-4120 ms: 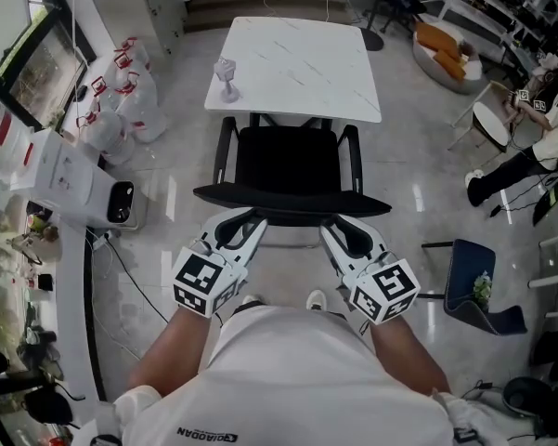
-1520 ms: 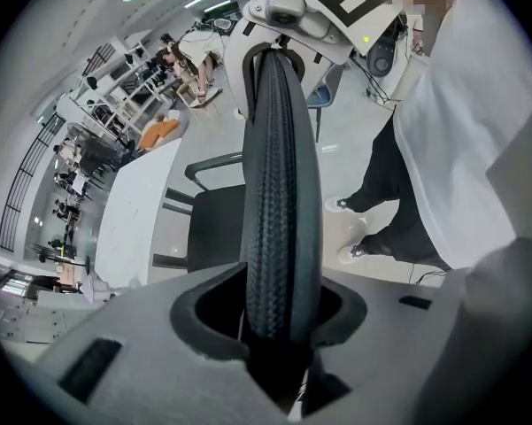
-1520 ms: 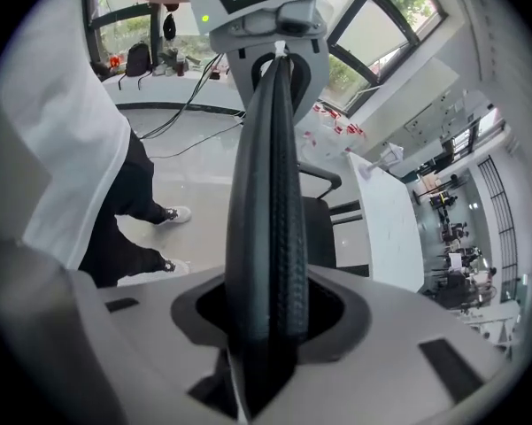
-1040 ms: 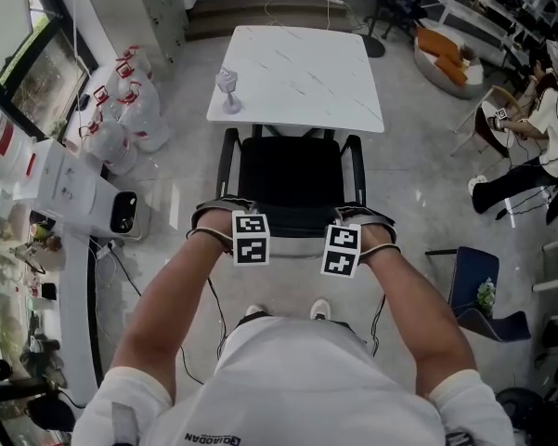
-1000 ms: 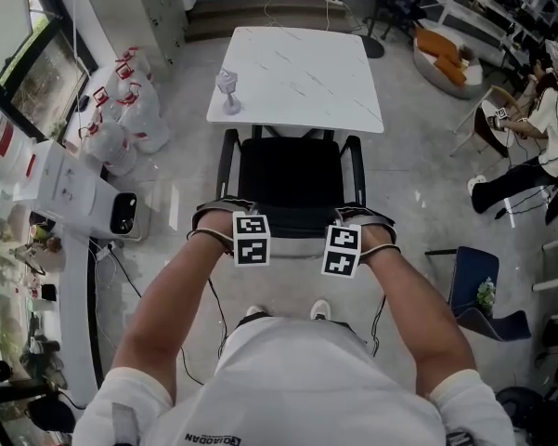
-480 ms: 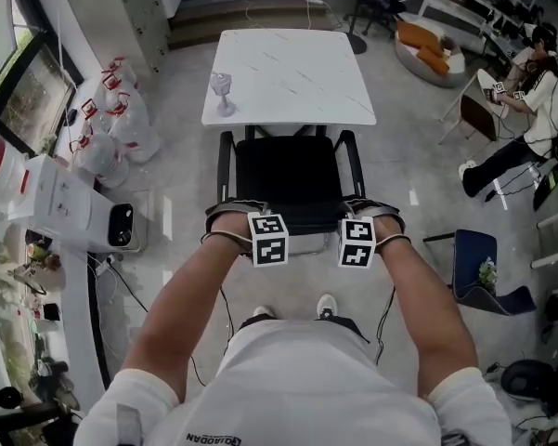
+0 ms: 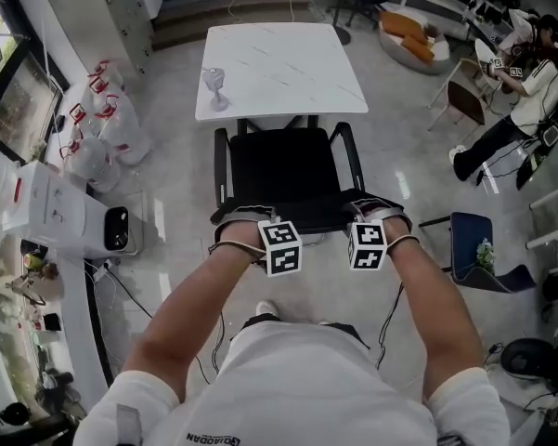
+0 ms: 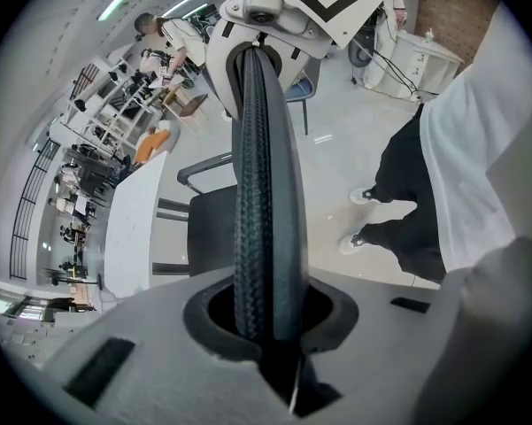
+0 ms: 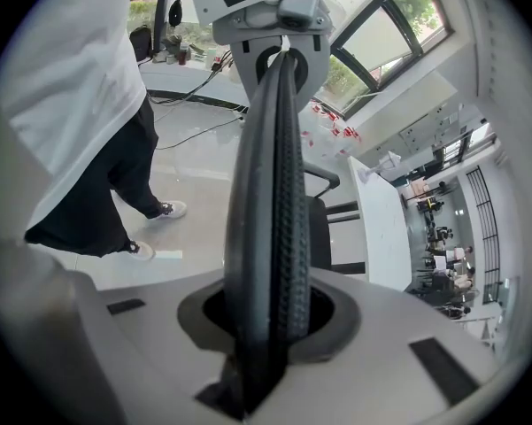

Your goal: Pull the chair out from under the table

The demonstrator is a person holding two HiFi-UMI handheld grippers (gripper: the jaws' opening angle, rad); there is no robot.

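Observation:
A black chair (image 7: 286, 167) with armrests stands in front of a white marble table (image 7: 279, 59), its seat mostly out from under the tabletop. My left gripper (image 7: 253, 227) is shut on the left part of the backrest's top edge (image 7: 302, 223). My right gripper (image 7: 377, 219) is shut on the right part of it. In the left gripper view the ribbed black backrest edge (image 8: 266, 193) runs up from between my jaws to the other gripper (image 8: 274, 11). The right gripper view shows that edge (image 9: 273, 220) clamped the same way.
A stemmed glass (image 7: 214, 87) stands on the table's near left corner. White bags (image 7: 102, 124) and a white box (image 7: 60, 203) lie at the left, with cables on the floor. A blue chair (image 7: 473, 266) stands at the right, a seated person (image 7: 520, 72) beyond it.
The chair has slid back from the table toward me, with both grippers holding its backrest. More of the seat shows clear of the tabletop.

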